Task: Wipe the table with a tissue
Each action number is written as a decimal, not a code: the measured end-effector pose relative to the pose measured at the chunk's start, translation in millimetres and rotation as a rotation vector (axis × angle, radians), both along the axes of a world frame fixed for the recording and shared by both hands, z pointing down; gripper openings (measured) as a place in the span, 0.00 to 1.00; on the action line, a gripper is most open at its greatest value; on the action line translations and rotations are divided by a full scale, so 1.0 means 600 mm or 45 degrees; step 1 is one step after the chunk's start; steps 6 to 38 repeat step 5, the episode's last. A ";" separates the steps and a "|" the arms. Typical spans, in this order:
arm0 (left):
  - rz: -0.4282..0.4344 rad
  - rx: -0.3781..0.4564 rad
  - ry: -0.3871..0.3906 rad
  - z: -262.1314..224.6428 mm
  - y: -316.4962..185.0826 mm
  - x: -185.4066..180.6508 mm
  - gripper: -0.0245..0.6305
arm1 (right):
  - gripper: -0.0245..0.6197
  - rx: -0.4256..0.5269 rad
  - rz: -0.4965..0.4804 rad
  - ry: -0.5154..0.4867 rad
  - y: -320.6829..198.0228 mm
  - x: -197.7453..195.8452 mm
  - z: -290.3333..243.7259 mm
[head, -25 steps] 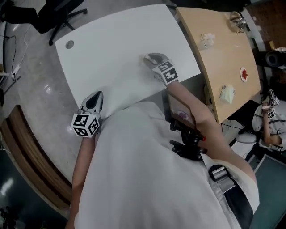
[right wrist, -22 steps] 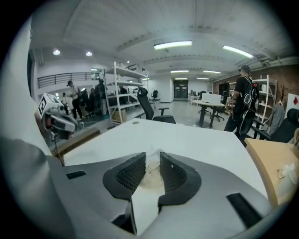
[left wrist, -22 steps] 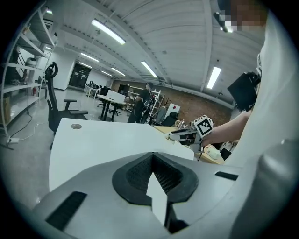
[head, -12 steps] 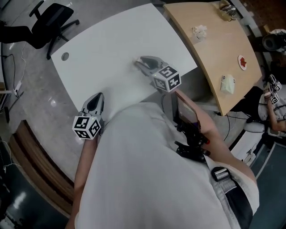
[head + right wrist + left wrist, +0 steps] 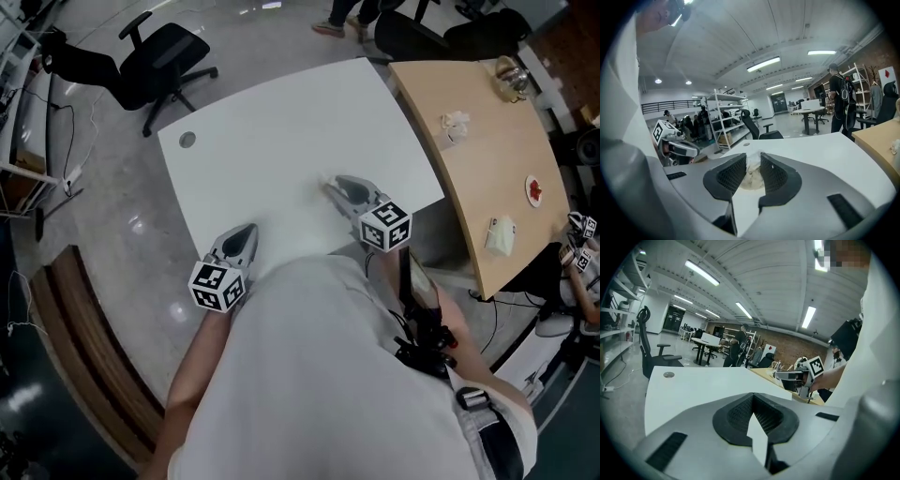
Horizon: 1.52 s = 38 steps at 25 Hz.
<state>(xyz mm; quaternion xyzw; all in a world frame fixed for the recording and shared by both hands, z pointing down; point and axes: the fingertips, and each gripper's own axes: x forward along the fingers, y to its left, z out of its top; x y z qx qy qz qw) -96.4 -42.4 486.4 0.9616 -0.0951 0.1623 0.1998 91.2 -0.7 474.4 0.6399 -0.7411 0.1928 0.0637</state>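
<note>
Right gripper view: right claw [image 5: 753, 155] clamped on the tissue [image 5: 752, 174], seemingly clear of the desk [image 5: 825, 150]; a weak pinch could drop it. Left claw [image 5: 753, 394] closed, empty.

Open-plan ofc/lab: desks [image 5: 281, 131], swivel chairs [image 5: 173, 56], metal shelving [image 5: 724, 117], strip lights [image 5: 763, 64], brick wall [image 5: 787, 341].

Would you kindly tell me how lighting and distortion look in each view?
Head view: evenly lit, sharp, small glints on the floor; white table bright. Left gripper view: strong fisheye, dark corners, ceiling lights bowed. Right gripper view: same fisheye; tissue between the jaws looks soft.
</note>
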 end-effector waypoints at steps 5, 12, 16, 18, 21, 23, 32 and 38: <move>-0.018 0.015 0.003 -0.006 -0.013 -0.012 0.04 | 0.19 0.034 -0.064 0.026 -0.011 -0.018 -0.010; -0.018 0.015 0.003 -0.006 -0.013 -0.012 0.04 | 0.19 0.034 -0.064 0.026 -0.011 -0.018 -0.010; -0.018 0.015 0.003 -0.006 -0.013 -0.012 0.04 | 0.19 0.034 -0.064 0.026 -0.011 -0.018 -0.010; -0.018 0.015 0.003 -0.006 -0.013 -0.012 0.04 | 0.19 0.034 -0.064 0.026 -0.011 -0.018 -0.010; -0.018 0.015 0.003 -0.006 -0.013 -0.012 0.04 | 0.19 0.034 -0.064 0.026 -0.011 -0.018 -0.010; -0.018 0.015 0.003 -0.006 -0.013 -0.012 0.04 | 0.19 0.034 -0.064 0.026 -0.011 -0.018 -0.010; -0.018 0.015 0.003 -0.006 -0.013 -0.012 0.04 | 0.19 0.034 -0.064 0.026 -0.011 -0.018 -0.010; -0.018 0.015 0.003 -0.006 -0.013 -0.012 0.04 | 0.19 0.034 -0.064 0.026 -0.011 -0.018 -0.010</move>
